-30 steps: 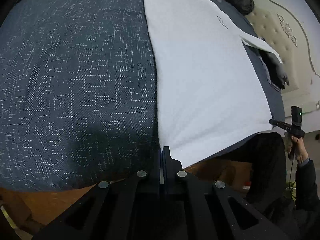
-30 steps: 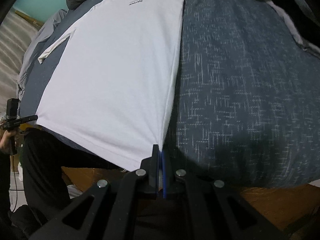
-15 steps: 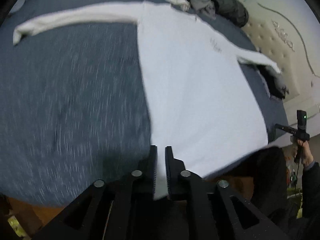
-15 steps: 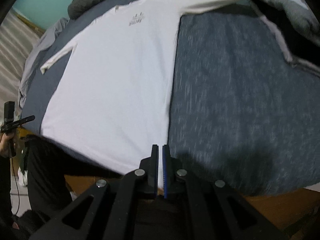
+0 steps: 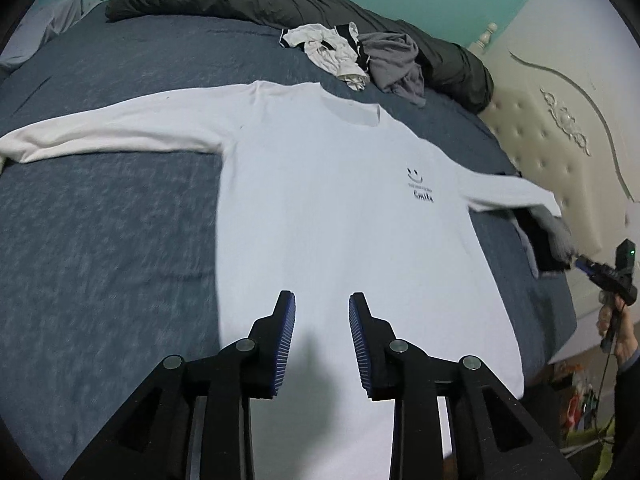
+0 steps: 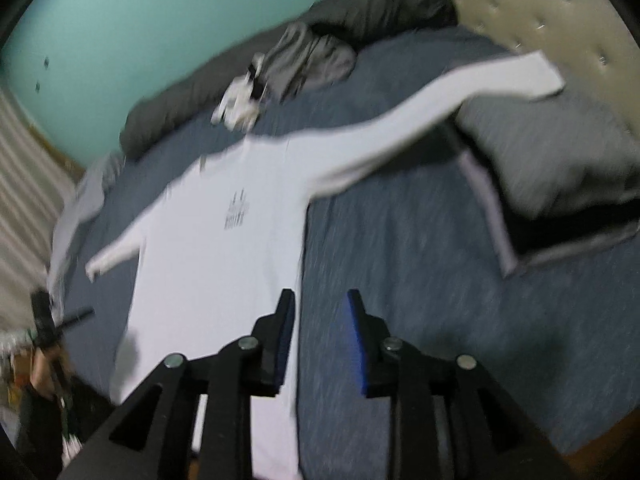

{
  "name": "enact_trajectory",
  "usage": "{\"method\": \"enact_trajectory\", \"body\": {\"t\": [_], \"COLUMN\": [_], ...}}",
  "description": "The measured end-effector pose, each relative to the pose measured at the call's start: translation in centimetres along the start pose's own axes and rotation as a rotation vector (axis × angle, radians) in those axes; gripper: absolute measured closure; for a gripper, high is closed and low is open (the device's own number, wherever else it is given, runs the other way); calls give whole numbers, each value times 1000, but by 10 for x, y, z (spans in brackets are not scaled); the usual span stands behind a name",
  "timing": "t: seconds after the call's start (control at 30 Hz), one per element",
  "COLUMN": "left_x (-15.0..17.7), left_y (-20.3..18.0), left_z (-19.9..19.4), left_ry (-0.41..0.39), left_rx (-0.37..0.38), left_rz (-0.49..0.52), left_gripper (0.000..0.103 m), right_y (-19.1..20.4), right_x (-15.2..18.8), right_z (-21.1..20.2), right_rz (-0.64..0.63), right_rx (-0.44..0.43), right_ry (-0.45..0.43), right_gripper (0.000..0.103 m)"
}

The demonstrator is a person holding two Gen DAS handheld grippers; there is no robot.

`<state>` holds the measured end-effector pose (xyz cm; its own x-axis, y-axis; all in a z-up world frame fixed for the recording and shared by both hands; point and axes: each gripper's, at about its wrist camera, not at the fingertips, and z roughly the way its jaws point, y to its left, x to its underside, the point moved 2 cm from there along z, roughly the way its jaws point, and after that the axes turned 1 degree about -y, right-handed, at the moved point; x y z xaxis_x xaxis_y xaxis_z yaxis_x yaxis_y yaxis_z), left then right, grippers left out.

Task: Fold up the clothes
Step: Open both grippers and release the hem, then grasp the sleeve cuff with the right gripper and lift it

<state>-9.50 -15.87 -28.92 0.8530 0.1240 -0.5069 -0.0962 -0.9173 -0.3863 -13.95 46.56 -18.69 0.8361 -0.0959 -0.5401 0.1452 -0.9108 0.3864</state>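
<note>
The bed [image 5: 100,220], under a dark blue cover, carries a white long-sleeved shirt [image 5: 340,208] laid flat and face up, collar toward the far side, both sleeves stretched out sideways, hem hanging at the near edge. A dark rolled duvet [image 5: 280,4] lies along the far side, with a small heap of other clothes [image 5: 360,56] in front of it, well apart from the shirt.

The step in hand looks like the first fold, and a sleeve is the sensible start. The left sleeve [image 5: 108,132] lies straight on the cover; the right sleeve [image 6: 440,108] runs up onto a grey pillow [image 6: 560,168], so it wants lifting clear before it is brought across the chest. Take each sleeve near the cuff, pinching only the shirt and not the cover beneath, and lay it level with the shoulders so the body stays smooth.

The left tongs [image 5: 322,336] hover above the lower shirt, jaws opening, nothing between them. The right tongs [image 6: 320,336] hang over the shirt's side edge, jaws likewise opening and empty.
</note>
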Motion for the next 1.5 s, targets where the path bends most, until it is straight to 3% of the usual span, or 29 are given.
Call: {"method": "enact_trajectory", "body": {"t": [0.1, 0.3, 0.4, 0.43, 0.5, 0.6, 0.87, 1.27, 1.37, 1.47, 1.5], "left_x": [-10, -25, -29, -30, -31, -30, -30, -33, -33, -33, -33], "left_y": [-2, 2, 3, 4, 6, 11, 20, 15, 12, 11, 11], "left_z": [23, 65, 84, 90, 101, 114, 135, 140, 140, 139, 138], "left_ry": [-13, -51, -67, -72, -80, -93, -103, -101, -102, -104, -104], "left_rx": [-8, -28, -43, -48, -56, -63, -88, -67, -65, -63, -62], "left_rz": [-14, -58, -64, -65, -69, -78, -85, -72, -64, -62, -62], "left_gripper": [64, 64, 64, 64, 64, 64, 63, 62, 62, 62, 62], "right_y": [-19, -79, -112, -124, -149, -180, -223, -234, -228, -217, -212], "right_x": [-39, -108, -137, -143, -154, -167, -190, -209, -210, -209, -210], "right_z": [-6, -9, -12, -13, -15, -12, 15, 54, 61, 64, 64], "right_rz": [44, 180, 227, 247, 295, 341, 337, 258, 206, 150, 132], "right_rx": [34, 96, 167, 183, 225, 274, 346, 390, 402, 422, 426], "right_ry": [-69, -172, -202, -211, -224, -245, -211, -116, -106, -102, -105], "right_gripper": [64, 64, 63, 62, 49, 48, 48, 49, 82, 98, 99]}}
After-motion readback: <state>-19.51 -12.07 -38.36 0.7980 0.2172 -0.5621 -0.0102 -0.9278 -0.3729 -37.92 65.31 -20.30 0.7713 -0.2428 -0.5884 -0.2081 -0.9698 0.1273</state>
